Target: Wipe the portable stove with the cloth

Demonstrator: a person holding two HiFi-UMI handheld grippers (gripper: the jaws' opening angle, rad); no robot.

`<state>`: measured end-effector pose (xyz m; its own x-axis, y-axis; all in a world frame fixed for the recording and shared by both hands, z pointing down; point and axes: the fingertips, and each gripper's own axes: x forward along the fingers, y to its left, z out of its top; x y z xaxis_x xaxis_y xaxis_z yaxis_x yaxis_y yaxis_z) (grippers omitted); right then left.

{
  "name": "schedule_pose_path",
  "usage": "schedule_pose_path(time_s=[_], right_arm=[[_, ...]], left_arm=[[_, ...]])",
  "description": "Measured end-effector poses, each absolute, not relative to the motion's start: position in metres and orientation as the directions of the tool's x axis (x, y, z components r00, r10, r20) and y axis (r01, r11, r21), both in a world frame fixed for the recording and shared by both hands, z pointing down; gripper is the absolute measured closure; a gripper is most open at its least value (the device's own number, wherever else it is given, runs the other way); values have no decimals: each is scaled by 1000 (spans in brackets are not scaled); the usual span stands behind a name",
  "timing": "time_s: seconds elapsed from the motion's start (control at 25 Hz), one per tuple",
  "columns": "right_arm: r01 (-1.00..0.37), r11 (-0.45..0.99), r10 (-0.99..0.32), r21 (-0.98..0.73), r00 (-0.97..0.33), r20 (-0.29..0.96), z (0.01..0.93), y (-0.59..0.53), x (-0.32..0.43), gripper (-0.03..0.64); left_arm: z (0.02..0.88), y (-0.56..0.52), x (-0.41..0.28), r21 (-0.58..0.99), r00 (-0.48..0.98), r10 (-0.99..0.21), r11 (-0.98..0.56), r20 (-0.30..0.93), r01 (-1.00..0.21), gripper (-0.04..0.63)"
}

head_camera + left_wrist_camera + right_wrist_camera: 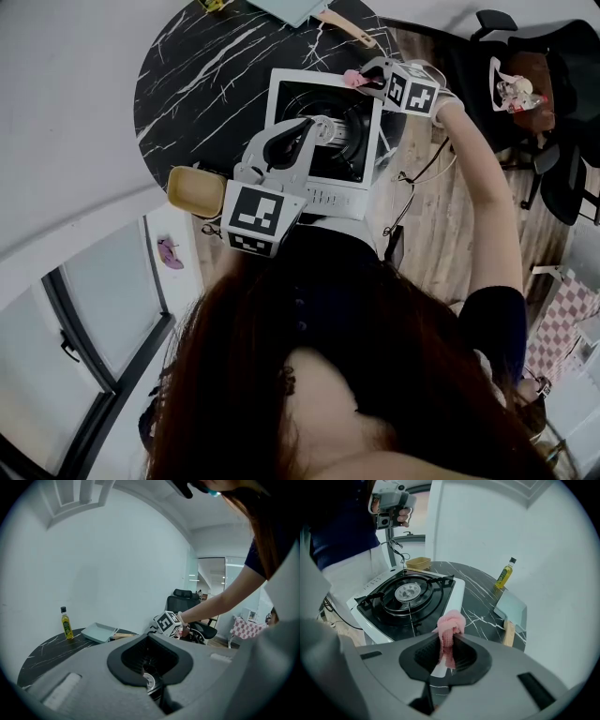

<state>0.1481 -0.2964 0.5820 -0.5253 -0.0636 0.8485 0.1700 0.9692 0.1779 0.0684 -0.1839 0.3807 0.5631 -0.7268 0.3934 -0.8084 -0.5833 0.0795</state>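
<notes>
The portable stove (323,187) is white with a black top and a round burner (408,592); it stands on the black marbled table (197,84). My right gripper (367,77) hovers over the stove's far right corner, shut on a bunched pink cloth (451,623) that sticks out of its jaws. The cloth (354,79) hangs just above the stove's white edge; I cannot tell if it touches. My left gripper (322,125) is held above the burner with its fingers together and nothing in them. In the left gripper view it faces the wall, away from the stove.
A yellow oil bottle (504,573) and a pale blue tray (512,606) with a wooden handle (508,632) lie on the table beyond the stove. A tan bowl (195,190) sits at the stove's near left. Cables (412,178) and an office chair (525,56) are to the right.
</notes>
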Motion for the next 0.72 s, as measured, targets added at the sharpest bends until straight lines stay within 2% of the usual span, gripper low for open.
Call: schedule_pose_path(time_s=[0.32, 0.72], right_arm=[[107, 979, -89, 171, -529, 844, 583, -298, 161, 563], [-144, 975, -223, 172, -546, 807, 584, -298, 184, 563]], left_arm=[[381, -182, 73, 87, 576, -718, -594, 391, -799, 586], [382, -183, 77, 95, 591, -706, -607, 389, -789, 586]])
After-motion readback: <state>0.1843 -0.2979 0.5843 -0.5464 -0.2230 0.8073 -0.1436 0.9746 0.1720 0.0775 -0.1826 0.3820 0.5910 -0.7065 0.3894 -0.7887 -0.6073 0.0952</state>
